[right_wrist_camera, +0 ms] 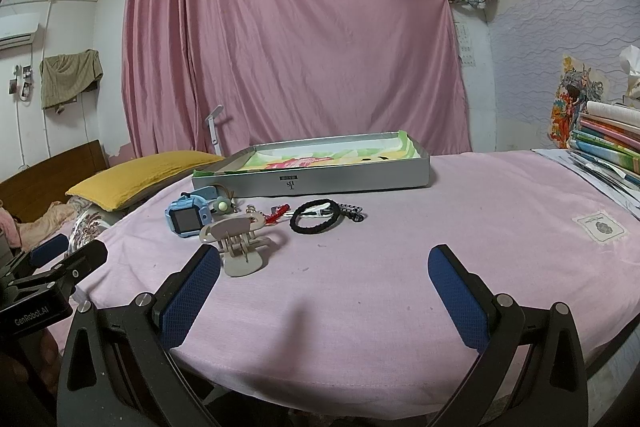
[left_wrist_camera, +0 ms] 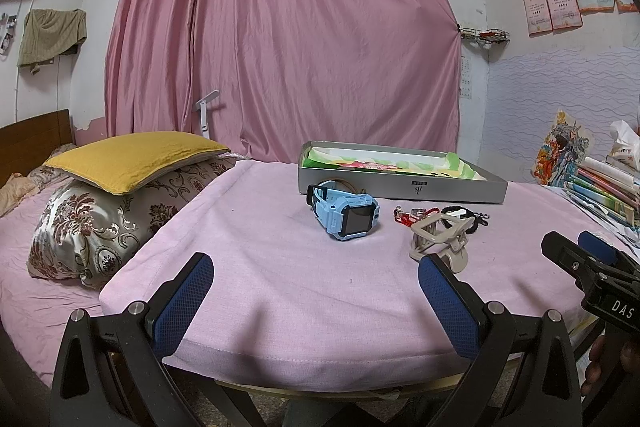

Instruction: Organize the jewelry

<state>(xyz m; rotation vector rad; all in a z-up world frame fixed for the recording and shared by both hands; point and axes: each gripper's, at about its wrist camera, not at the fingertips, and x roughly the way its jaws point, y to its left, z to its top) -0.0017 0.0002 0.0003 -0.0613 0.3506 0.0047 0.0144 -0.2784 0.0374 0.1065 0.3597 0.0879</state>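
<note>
A shallow silver box (left_wrist_camera: 400,189) (right_wrist_camera: 312,183) with a green and pink lining stands at the back of the pink-covered table (left_wrist_camera: 280,287) (right_wrist_camera: 380,267). In front of it lie a blue smartwatch (left_wrist_camera: 346,215) (right_wrist_camera: 188,219), a beige hair claw clip (left_wrist_camera: 438,237) (right_wrist_camera: 238,241), a black hair tie (right_wrist_camera: 316,219) (left_wrist_camera: 466,221), a red trinket (left_wrist_camera: 406,217) (right_wrist_camera: 278,214) and a small green charm (right_wrist_camera: 222,206). My left gripper (left_wrist_camera: 316,291) is open and empty near the table's front edge. My right gripper (right_wrist_camera: 324,287) is open and empty, right of the clip.
A yellow cushion (left_wrist_camera: 132,159) on a patterned pillow (left_wrist_camera: 92,227) lies on the bed to the left. A stack of books (right_wrist_camera: 608,147) (left_wrist_camera: 604,183) sits at the table's right edge. A pink curtain (left_wrist_camera: 280,27) hangs behind.
</note>
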